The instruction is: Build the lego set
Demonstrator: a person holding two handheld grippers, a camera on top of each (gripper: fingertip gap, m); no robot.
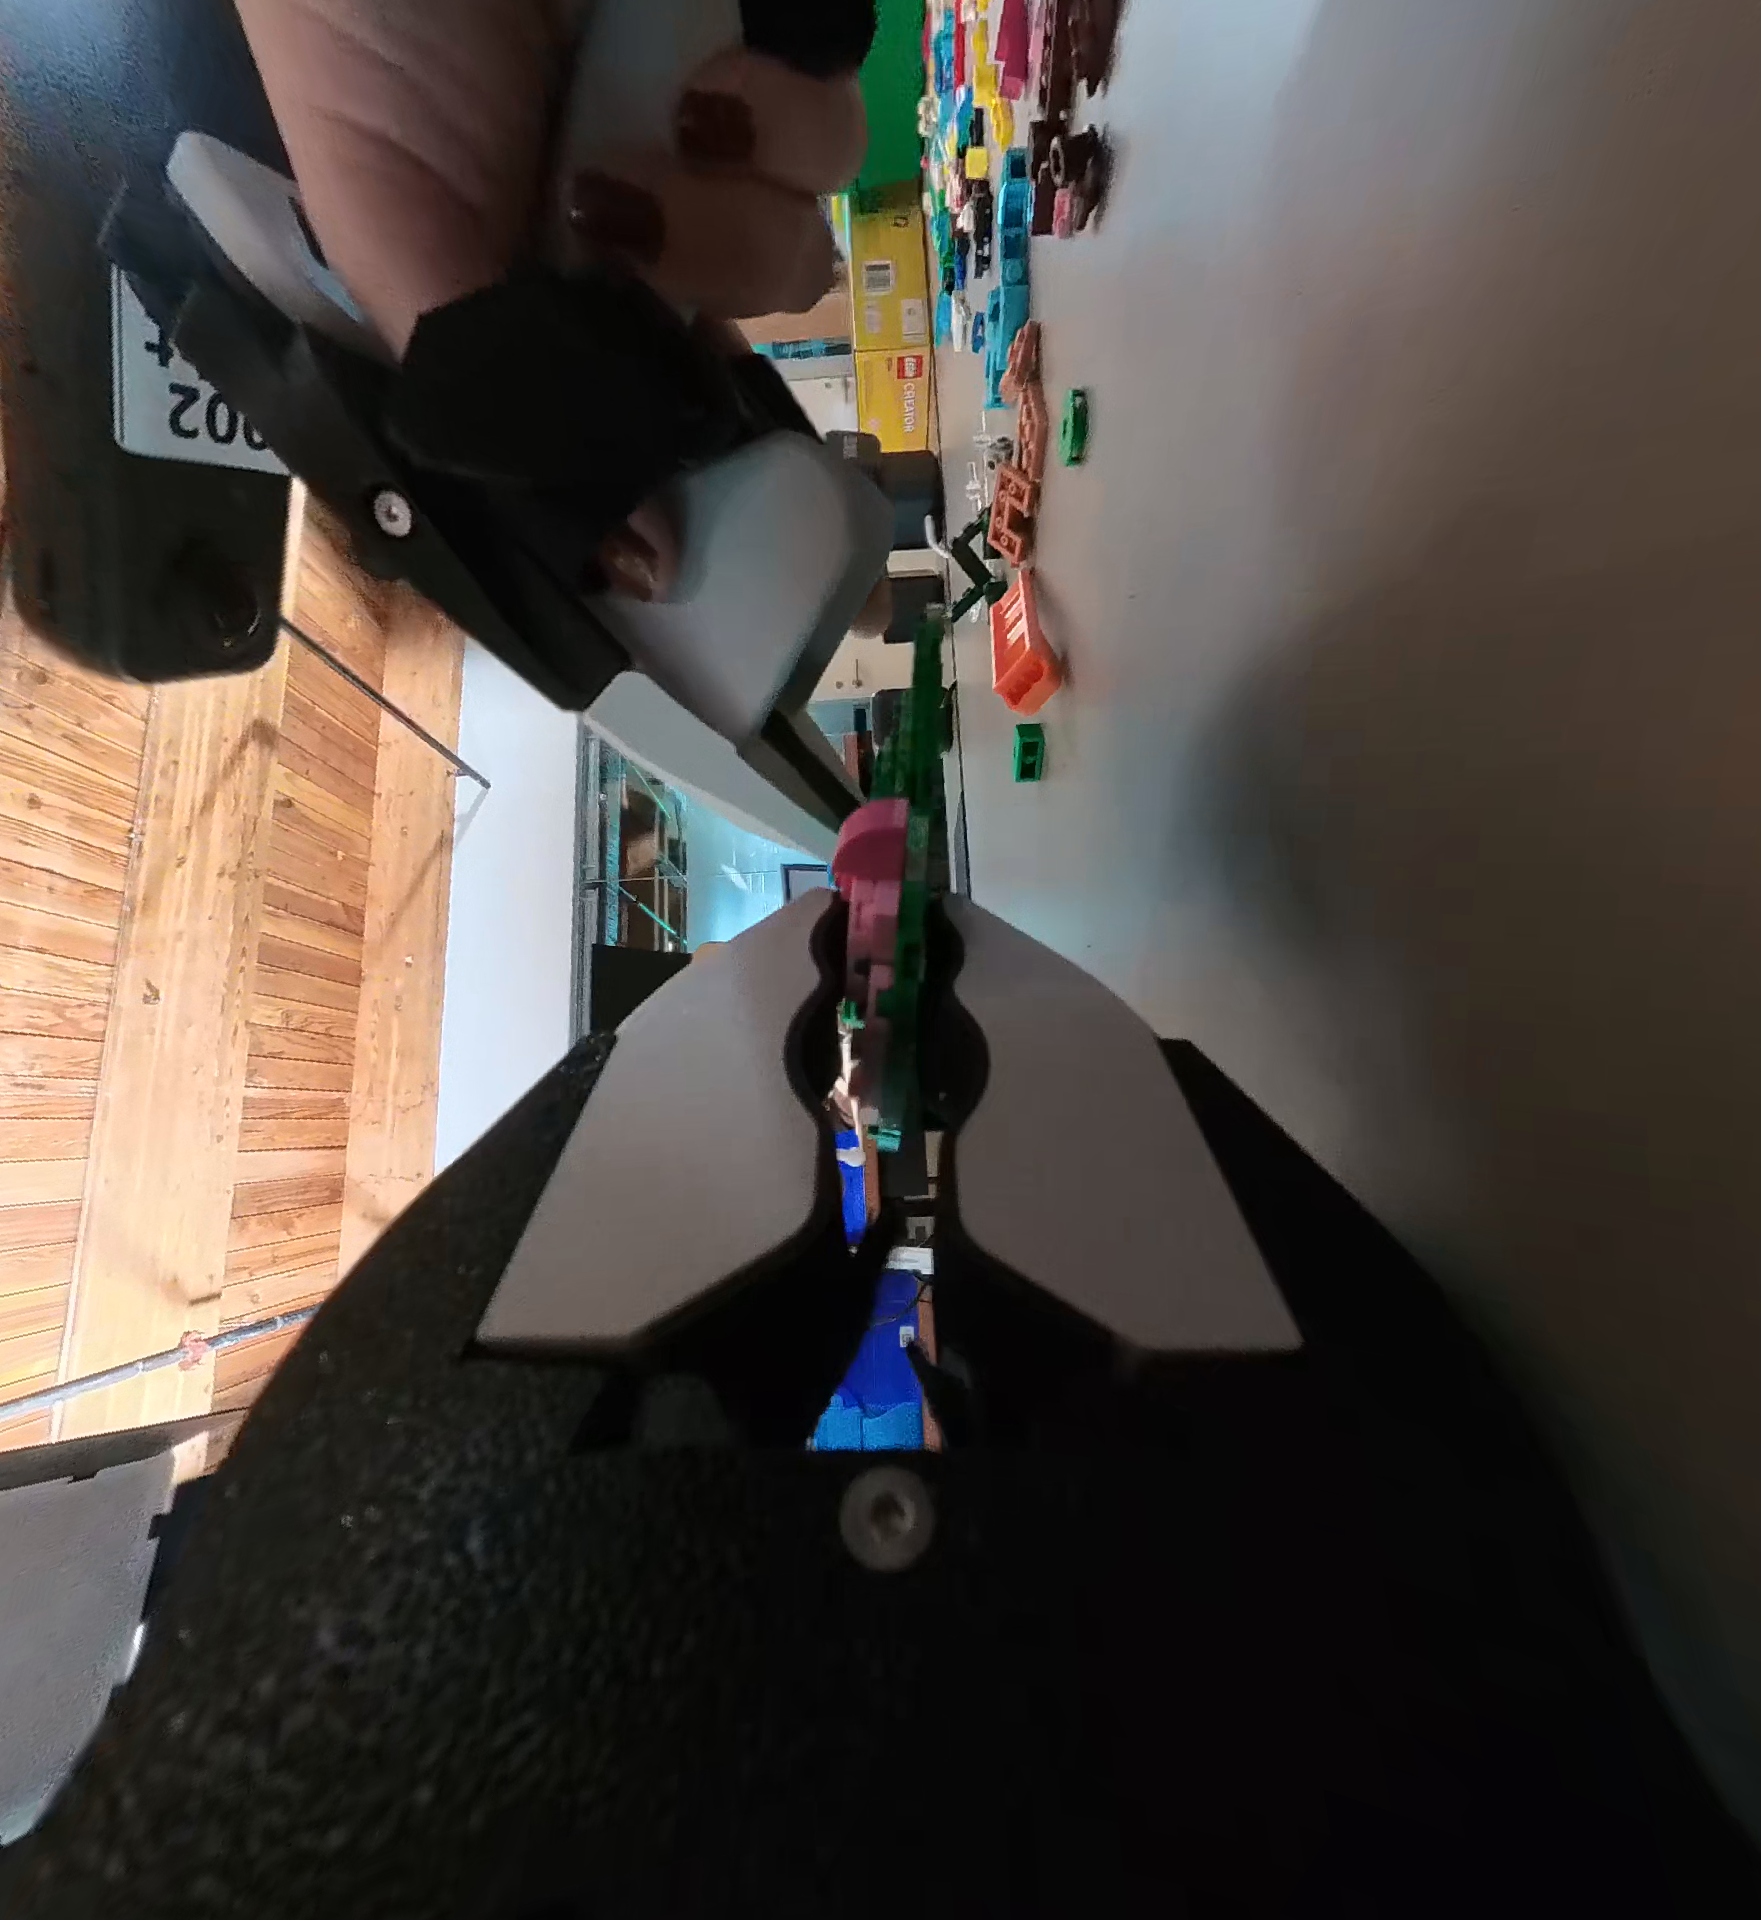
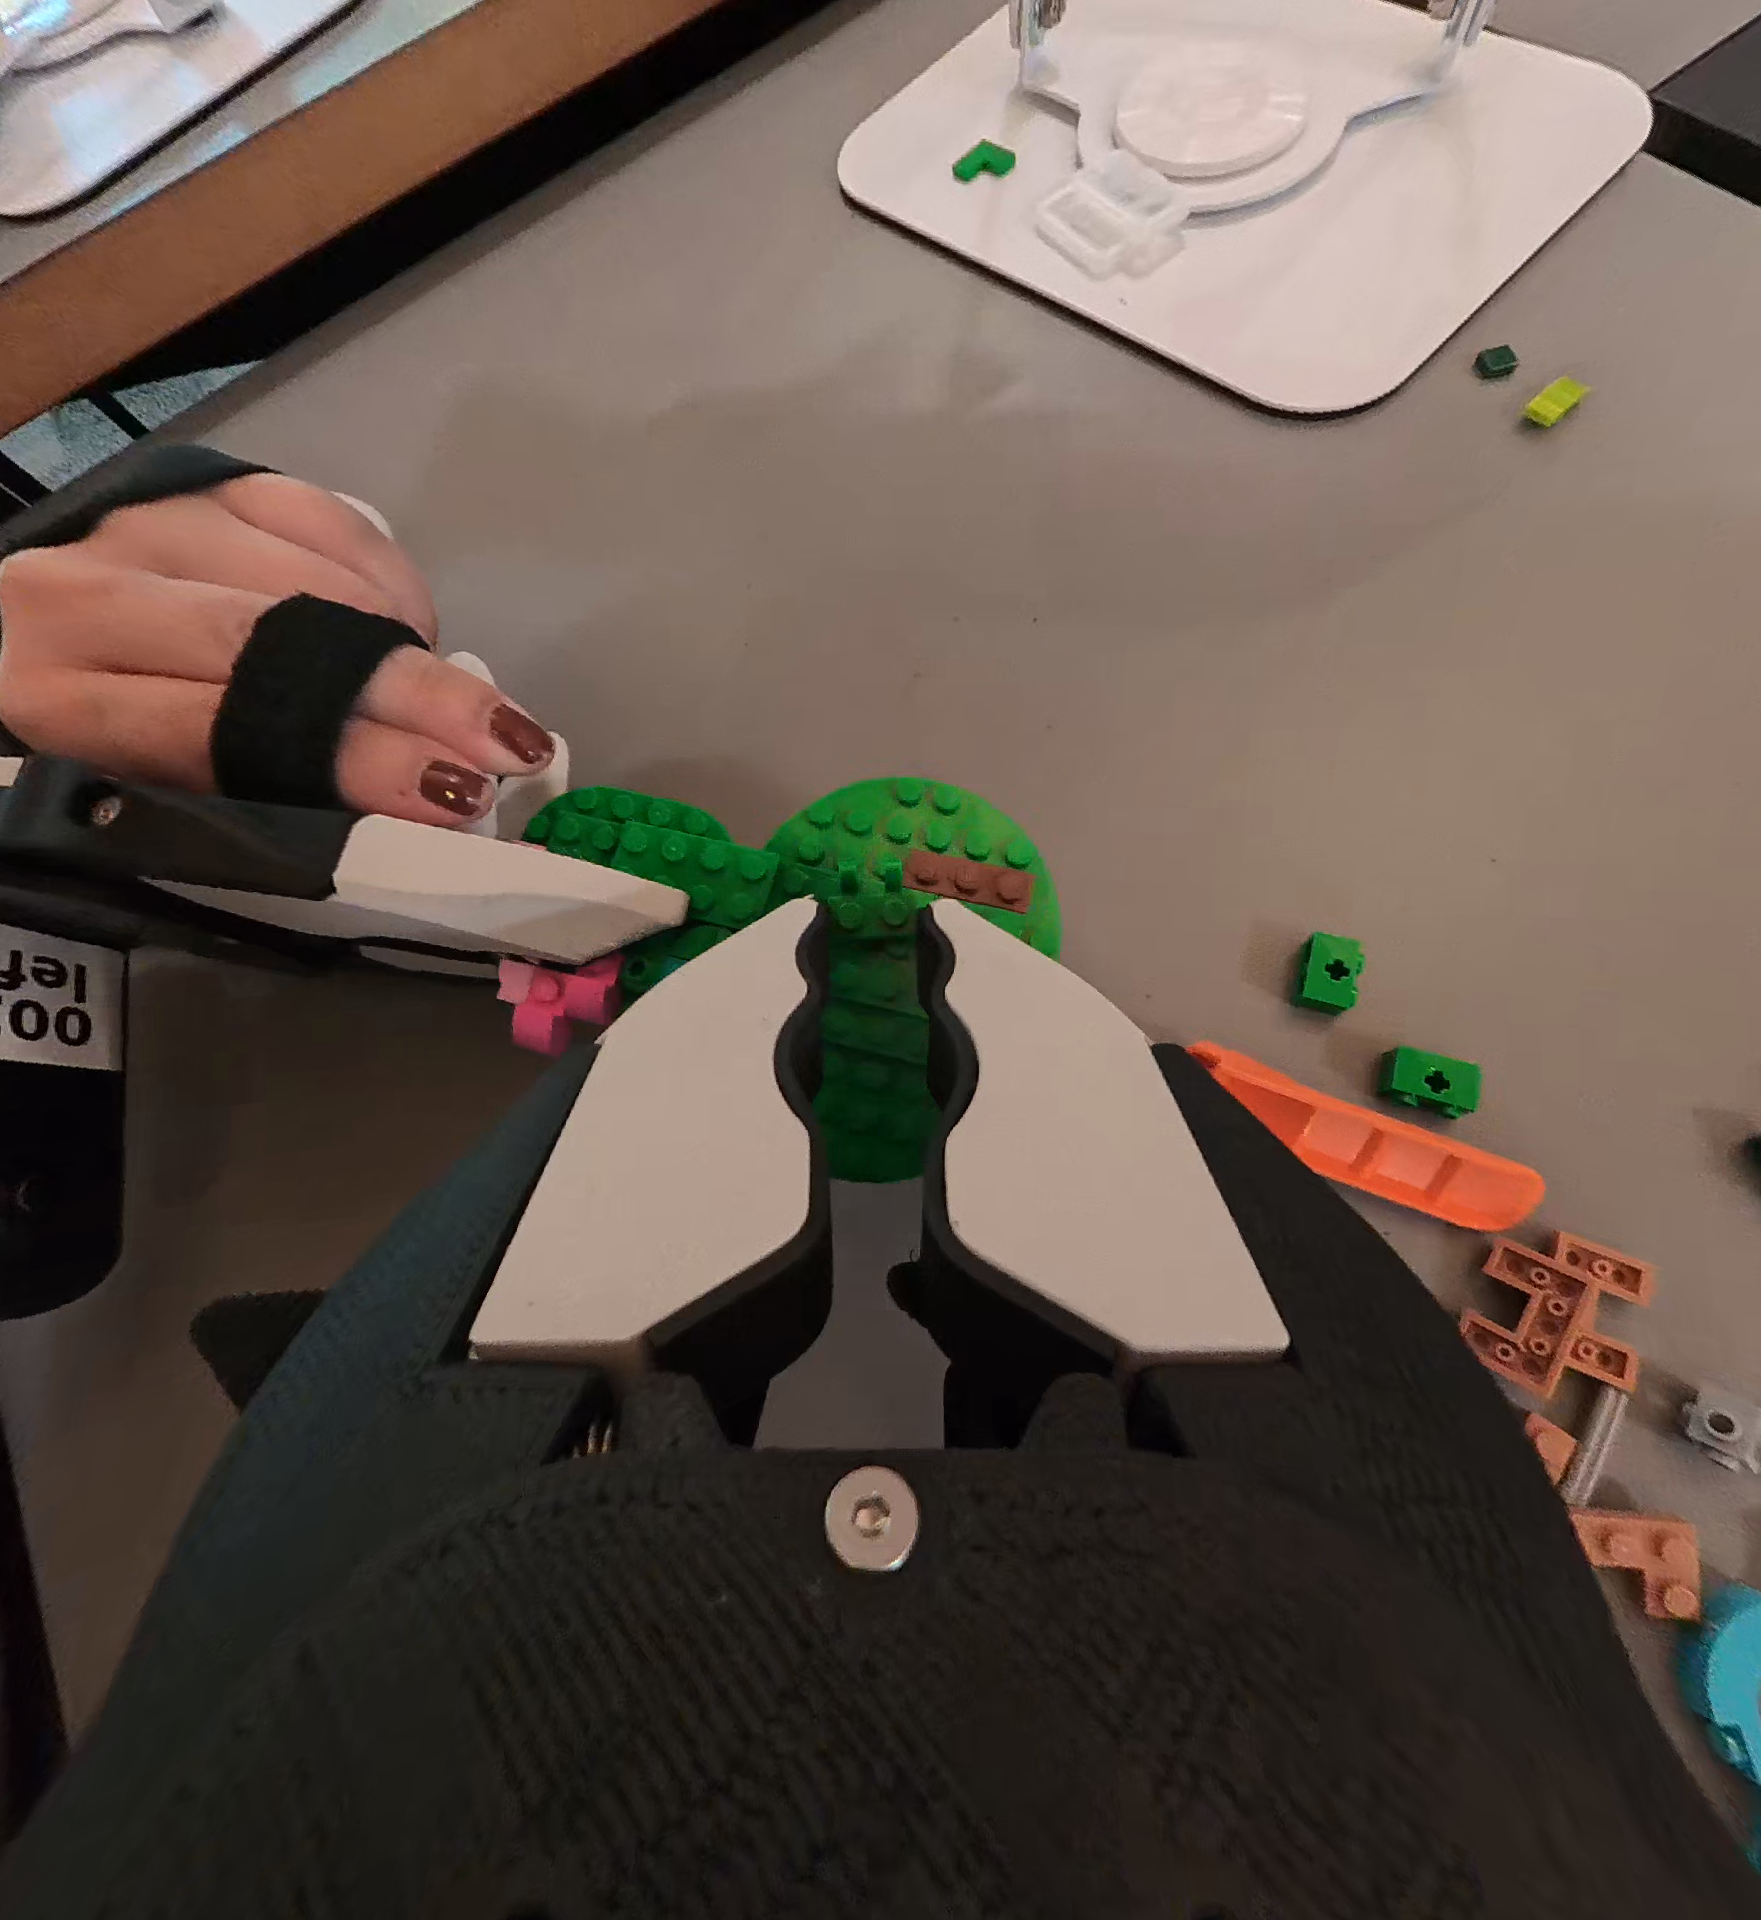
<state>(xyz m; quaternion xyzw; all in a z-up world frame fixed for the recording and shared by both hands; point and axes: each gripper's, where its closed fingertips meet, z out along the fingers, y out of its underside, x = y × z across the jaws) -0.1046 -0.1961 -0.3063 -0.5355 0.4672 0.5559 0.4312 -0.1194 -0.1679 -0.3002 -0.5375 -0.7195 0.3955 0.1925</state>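
Note:
A green studded plate assembly (image 2: 917,831) lies over the grey table with a small brown plate (image 2: 969,881) on top and pink flower pieces (image 2: 559,992) at its near left edge. My left gripper (image 1: 886,914) is shut on this assembly (image 1: 923,727), which shows edge-on with the pink pieces (image 1: 871,862) at its tips. In the right wrist view its upper finger (image 2: 543,904) lies over the plate's left lobe. My right gripper (image 2: 871,914) hovers over the plate's middle, its jaws nearly closed around a small green piece (image 2: 860,896). Its finger (image 1: 751,748) reaches in from the upper left.
To the right lie an orange brick separator (image 2: 1375,1143), two green bricks (image 2: 1328,971), tan plates (image 2: 1551,1320) and a blue piece (image 2: 1759,1704). A white stand base (image 2: 1271,291) sits at the back. A pile of coloured bricks (image 1: 1011,156) and a yellow box (image 1: 891,312) lie beyond. Less than 4 cm separates the two grippers' tips. It is some 10 centimetres from my right tips to the orange brick separator (image 2: 1375,1143).

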